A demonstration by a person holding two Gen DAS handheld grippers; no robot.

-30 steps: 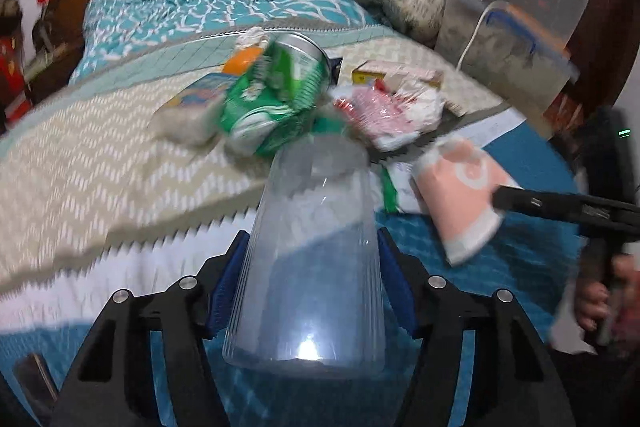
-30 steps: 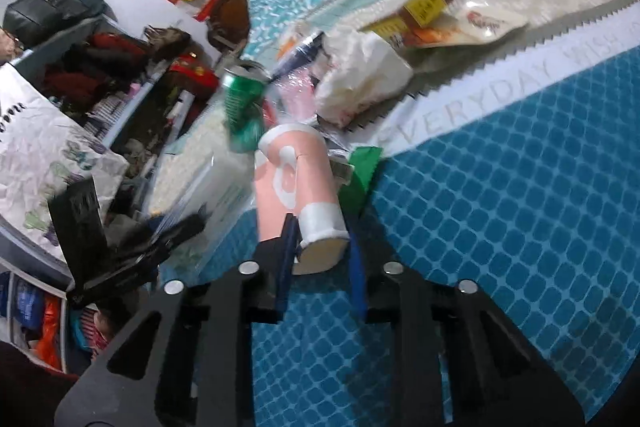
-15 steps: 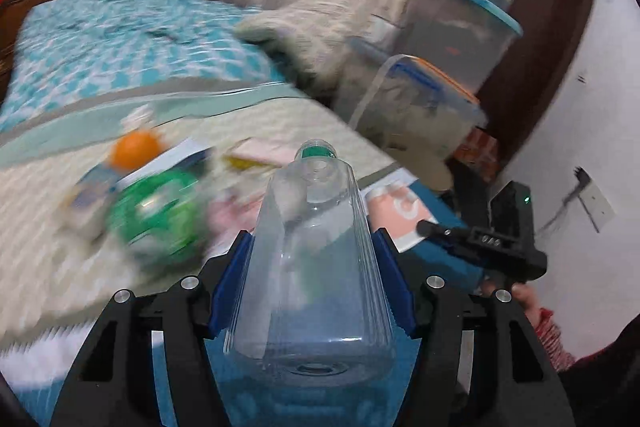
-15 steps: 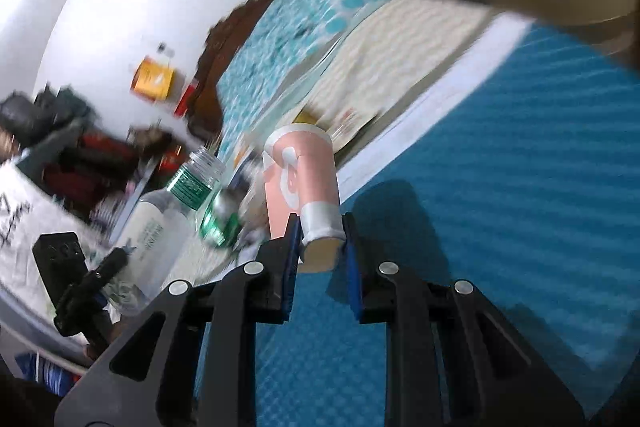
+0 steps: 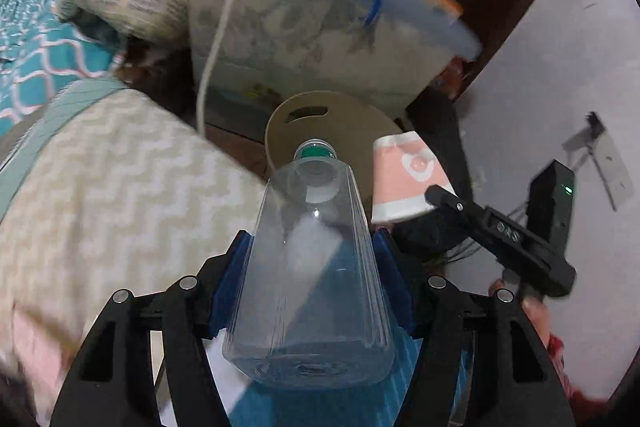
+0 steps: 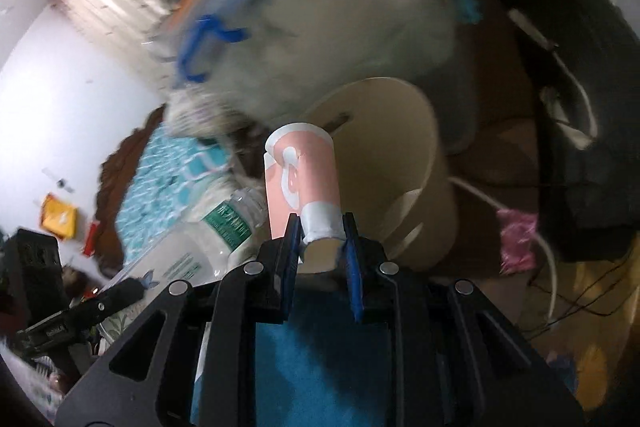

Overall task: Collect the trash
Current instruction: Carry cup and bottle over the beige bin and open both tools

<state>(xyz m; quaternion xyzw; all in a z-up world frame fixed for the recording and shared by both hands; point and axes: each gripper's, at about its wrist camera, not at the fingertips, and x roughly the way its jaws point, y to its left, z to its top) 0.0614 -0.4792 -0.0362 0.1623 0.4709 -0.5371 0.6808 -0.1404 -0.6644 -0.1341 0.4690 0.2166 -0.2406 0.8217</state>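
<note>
My left gripper (image 5: 310,259) is shut on a clear plastic bottle (image 5: 312,267) with a green cap, held base toward the camera. My right gripper (image 6: 320,227) is shut on a pink and white paper cup (image 6: 302,179), which also shows in the left wrist view (image 5: 408,179). Both items are held beside the bed's edge, near a beige round bin (image 6: 400,163) with a slotted handle; the bin also shows in the left wrist view (image 5: 320,115). The bottle (image 6: 224,227) shows left of the cup in the right wrist view.
A large clear storage box (image 5: 320,27) with a blue handle stands behind the bin. The bed (image 5: 100,187) with a chevron blanket lies left. A white cable (image 5: 216,39) hangs by the box. Dark bags and cables (image 6: 580,147) lie right of the bin.
Both grippers have swung right, away from the trash pile on the bed, carrying the bottle and the cup toward the beige bin, which now fills the middle of both views.
</note>
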